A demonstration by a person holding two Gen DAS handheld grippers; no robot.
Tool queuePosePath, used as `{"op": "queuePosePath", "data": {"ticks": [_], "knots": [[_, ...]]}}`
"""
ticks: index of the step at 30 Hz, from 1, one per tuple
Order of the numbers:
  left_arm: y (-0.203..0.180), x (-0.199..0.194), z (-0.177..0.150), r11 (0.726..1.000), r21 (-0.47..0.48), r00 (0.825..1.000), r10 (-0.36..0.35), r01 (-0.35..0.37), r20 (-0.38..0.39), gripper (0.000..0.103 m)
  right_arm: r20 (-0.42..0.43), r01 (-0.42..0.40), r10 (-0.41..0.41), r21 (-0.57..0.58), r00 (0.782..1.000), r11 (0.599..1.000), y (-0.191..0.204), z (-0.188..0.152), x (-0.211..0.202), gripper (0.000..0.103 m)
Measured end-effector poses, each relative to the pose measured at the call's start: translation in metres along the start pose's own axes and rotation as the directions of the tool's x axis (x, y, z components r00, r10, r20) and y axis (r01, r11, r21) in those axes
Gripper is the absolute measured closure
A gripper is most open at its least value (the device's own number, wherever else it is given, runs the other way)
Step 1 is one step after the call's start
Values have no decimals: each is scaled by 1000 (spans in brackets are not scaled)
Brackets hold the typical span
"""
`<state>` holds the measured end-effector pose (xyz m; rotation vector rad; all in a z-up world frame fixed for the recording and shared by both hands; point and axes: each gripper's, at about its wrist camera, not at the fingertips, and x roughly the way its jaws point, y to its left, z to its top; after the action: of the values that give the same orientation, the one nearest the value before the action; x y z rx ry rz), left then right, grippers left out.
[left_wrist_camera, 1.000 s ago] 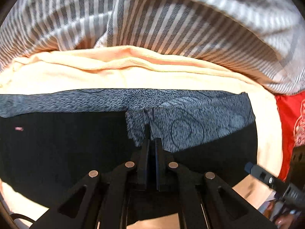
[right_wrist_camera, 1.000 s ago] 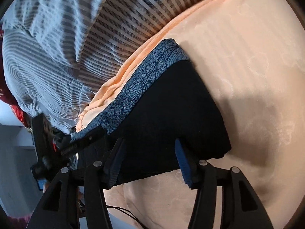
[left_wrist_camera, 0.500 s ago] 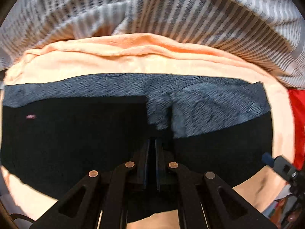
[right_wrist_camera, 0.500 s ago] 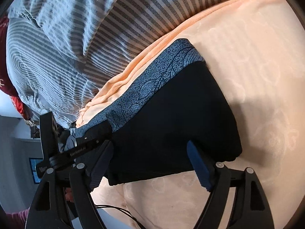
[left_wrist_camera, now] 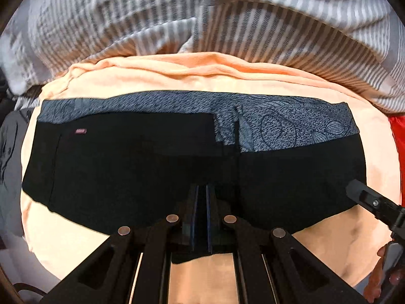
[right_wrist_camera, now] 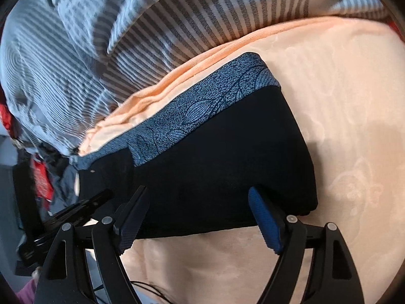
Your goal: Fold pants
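Observation:
Black pants (left_wrist_camera: 141,177) with a grey-blue patterned band (left_wrist_camera: 291,131) lie folded flat on a peach sheet (left_wrist_camera: 202,81). My left gripper (left_wrist_camera: 201,192) hangs above their near middle, pointing straight down. It is shut, with no cloth showing between its pads. In the right wrist view the same pants (right_wrist_camera: 227,157) run from the lower left to the upper right. My right gripper (right_wrist_camera: 197,197) stands wide open over their near edge, its blue pads (right_wrist_camera: 263,217) apart from the fabric. The right gripper's tip (left_wrist_camera: 367,200) shows at the left wrist view's right edge.
A grey-and-white striped duvet (left_wrist_camera: 227,20) is bunched along the far side of the sheet. Something red (left_wrist_camera: 397,147) lies at the right edge, dark clothing (left_wrist_camera: 10,152) at the left. A hand (left_wrist_camera: 379,278) shows at the lower right. Bare peach sheet (right_wrist_camera: 354,126) stretches to the right of the pants.
The left gripper has lifted away from the patterned flap, so more of the pants shows below it. The right gripper's jaws have spread wider and drawn back slightly.

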<state>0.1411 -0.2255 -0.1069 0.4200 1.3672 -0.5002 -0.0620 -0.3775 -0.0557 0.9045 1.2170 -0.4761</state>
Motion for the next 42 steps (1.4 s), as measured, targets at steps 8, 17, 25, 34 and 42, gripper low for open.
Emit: {"op": "queuePosePath", "data": {"ticks": [8, 17, 25, 34, 42], "knots": [[6, 9, -20, 996, -79, 997, -55, 52, -45, 98, 30, 262, -263, -240, 964, 935, 52, -2, 9, 20], [34, 11, -40, 978, -173, 990, -126, 113, -63, 98, 82, 428, -448, -485, 890, 763, 97, -25, 66, 14], [60, 3, -39, 929, -236, 955, -296, 286, -7, 98, 34, 404, -439, -461, 898, 791, 91, -14, 74, 5], [75, -5, -35, 892, -289, 936, -350, 349, 51, 1, 40, 424, -457, -453, 889, 784, 91, -10, 81, 4], [89, 4, -41, 896, -309, 940, -341, 320, -15, 1, 41, 412, -441, -439, 897, 798, 102, -7, 68, 3]]}}
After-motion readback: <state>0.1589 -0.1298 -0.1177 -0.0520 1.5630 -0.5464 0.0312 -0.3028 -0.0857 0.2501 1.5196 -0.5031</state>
